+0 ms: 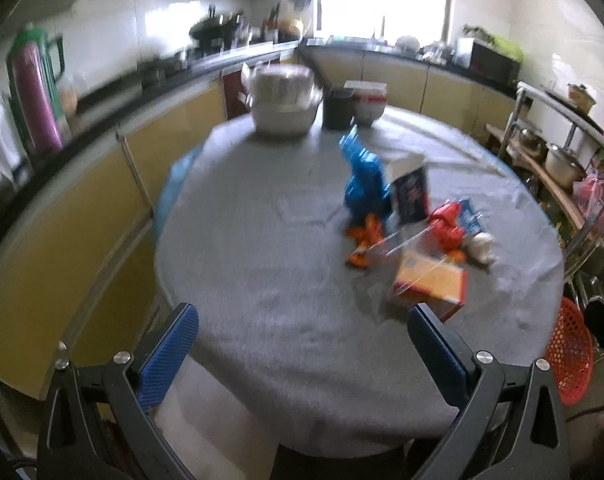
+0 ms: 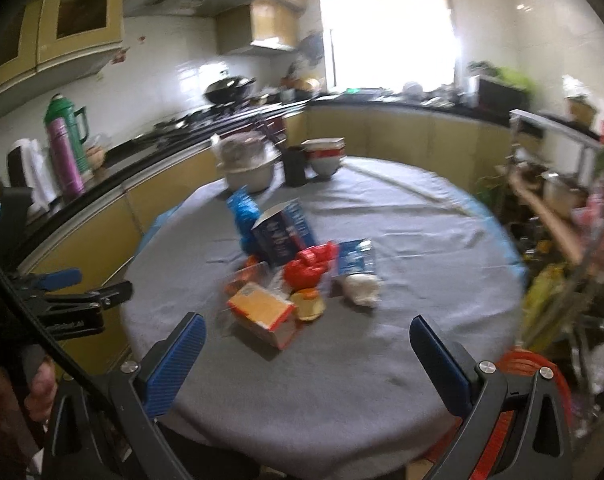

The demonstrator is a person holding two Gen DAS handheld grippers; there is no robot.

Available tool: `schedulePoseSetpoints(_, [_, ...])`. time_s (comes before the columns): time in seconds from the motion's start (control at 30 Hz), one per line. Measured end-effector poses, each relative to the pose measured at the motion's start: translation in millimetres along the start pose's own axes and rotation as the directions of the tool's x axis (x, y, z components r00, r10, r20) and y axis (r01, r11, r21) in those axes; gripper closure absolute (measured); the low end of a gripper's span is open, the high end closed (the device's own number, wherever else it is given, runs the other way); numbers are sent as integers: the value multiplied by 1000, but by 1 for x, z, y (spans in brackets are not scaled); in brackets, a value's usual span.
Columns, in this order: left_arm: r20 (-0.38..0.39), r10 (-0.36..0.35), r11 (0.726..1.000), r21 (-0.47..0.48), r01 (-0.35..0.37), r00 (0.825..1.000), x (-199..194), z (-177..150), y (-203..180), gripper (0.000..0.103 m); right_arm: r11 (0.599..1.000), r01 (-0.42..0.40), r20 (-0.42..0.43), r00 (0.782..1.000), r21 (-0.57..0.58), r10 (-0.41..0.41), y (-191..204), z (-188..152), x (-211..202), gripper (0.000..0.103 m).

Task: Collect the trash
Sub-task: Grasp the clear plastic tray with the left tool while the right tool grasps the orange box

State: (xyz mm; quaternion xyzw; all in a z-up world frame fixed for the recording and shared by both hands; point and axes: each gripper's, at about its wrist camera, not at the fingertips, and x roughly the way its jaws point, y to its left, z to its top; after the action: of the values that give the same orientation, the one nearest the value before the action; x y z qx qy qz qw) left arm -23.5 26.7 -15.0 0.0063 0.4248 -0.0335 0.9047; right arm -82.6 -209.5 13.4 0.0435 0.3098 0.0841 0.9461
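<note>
A pile of trash lies right of centre on the round grey-clothed table (image 1: 261, 280): a blue bag (image 1: 362, 176), a dark blue carton (image 1: 410, 196), a red wrapper (image 1: 446, 224), an orange box (image 1: 430, 280) under clear plastic, orange wrappers (image 1: 362, 236) and a white crumpled wad (image 1: 482, 248). My left gripper (image 1: 302, 344) is open and empty over the near table edge, short of the pile. My right gripper (image 2: 310, 356) is also open and empty, just before the orange box (image 2: 261, 312), red wrapper (image 2: 310, 268), carton (image 2: 281, 232) and white wad (image 2: 360, 288). A hand holds the left gripper (image 2: 103, 282) at the left.
A red mesh basket (image 1: 570, 356) stands low beside the table on the right, also visible as the basket (image 2: 522, 364). A covered pot (image 1: 281, 108), black cup (image 1: 338, 108) and stacked bowls (image 1: 368, 104) sit at the far edge. Counters curve along the left and back; a cluttered shelf (image 1: 542, 160) is on the right.
</note>
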Motion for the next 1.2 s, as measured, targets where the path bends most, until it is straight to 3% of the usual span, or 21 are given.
schedulePoseSetpoints(0.17, [-68, -10, 1000, -21, 8, 998, 32, 3, 17, 0, 986, -146, -91, 986, -76, 139, 8, 2, 61, 6])
schedulePoseSetpoints(0.33, [-119, -88, 996, -40, 84, 989, 56, 12, 32, 0, 962, -234, -200, 958, -139, 204, 8, -2, 122, 7])
schedulePoseSetpoints(0.5, [-148, -179, 983, -66, 171, 973, 72, 21, 37, 1, 939, -309, -267, 927, -151, 263, 6, -3, 158, 7])
schedulePoseSetpoints(0.6, [-154, -211, 977, -57, 204, 965, 78, 27, 34, 12, 922, -338, -301, 914, -192, 272, 15, -4, 167, 7])
schedulePoseSetpoints(0.63, [-157, -217, 976, -52, 211, 964, 79, 28, 32, 15, 918, -344, -315, 909, -198, 273, 16, -5, 171, 10])
schedulePoseSetpoints(0.7, [-160, -228, 974, -45, 224, 960, 82, 31, 28, 18, 914, -359, -360, 892, -192, 275, 17, -8, 182, 39])
schedulePoseSetpoints(0.73, [-159, -235, 972, -43, 231, 959, 83, 32, 27, 18, 914, -363, -377, 884, -181, 277, 16, -9, 186, 41])
schedulePoseSetpoints(0.83, [-164, -268, 963, -28, 267, 949, 85, 35, 20, 19, 912, -371, -377, 881, -178, 285, 15, -11, 185, 48])
schedulePoseSetpoints(0.93, [-175, -305, 951, -6, 309, 936, 89, 41, 9, 19, 909, -405, -395, 854, -97, 339, 5, -14, 179, 49])
schedulePoseSetpoints(1.03, [-180, -328, 942, 12, 335, 928, 91, 46, -1, 19, 911, -411, -394, 844, -38, 364, -6, -21, 164, 49])
schedulePoseSetpoints(1.2, [-240, -373, 922, 12, 387, 896, 104, 44, -21, 19, 935, -354, -374, 865, 14, 334, -32, -37, 127, 49])
